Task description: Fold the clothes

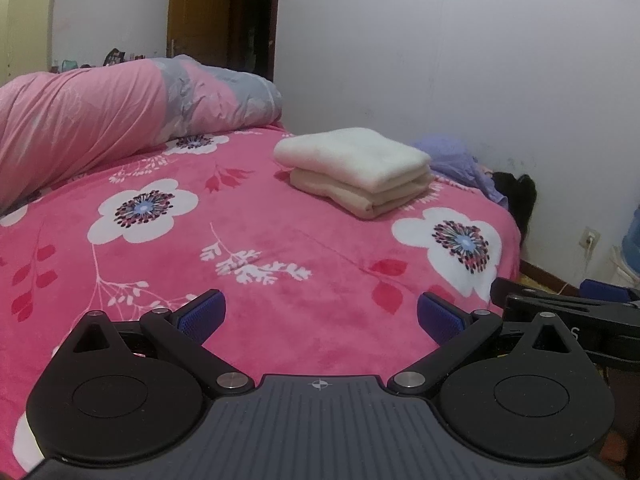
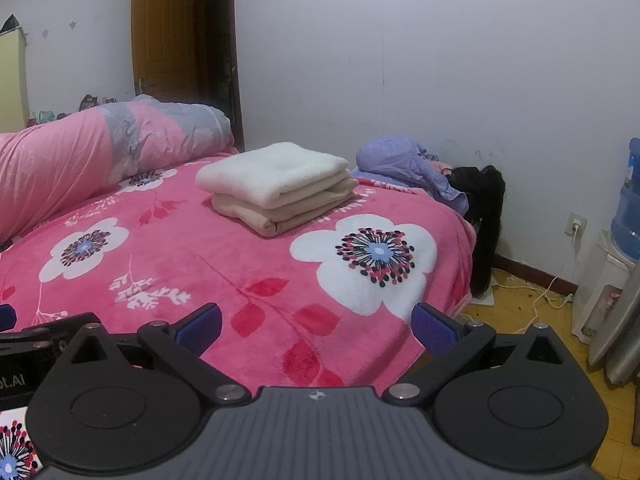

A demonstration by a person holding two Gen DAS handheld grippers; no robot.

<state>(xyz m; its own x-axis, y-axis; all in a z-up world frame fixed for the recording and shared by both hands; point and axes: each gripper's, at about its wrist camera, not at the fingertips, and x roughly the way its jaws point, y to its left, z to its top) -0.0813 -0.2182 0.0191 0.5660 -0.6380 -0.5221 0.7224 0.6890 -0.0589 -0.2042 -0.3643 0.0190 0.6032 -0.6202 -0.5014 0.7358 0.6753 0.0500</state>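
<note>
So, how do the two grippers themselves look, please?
Both look alike: the left gripper and right gripper have black linkage arms with silver pivot pins, round black discs, a ribbed grey body with a small crosshair mark, and fingers with blue textured pads.

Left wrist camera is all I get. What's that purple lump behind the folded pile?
Observer: A crumpled purple garment, unfolded, with what looks like a sleeve showing.
Operator: Is my other hand-held gripper holding something?
Observer: No, the right hand-held gripper is open, with nothing between its fingers.
Operator: And the blue thing at the edge?
Observer: A blue water jug on a white dispenser.
</note>
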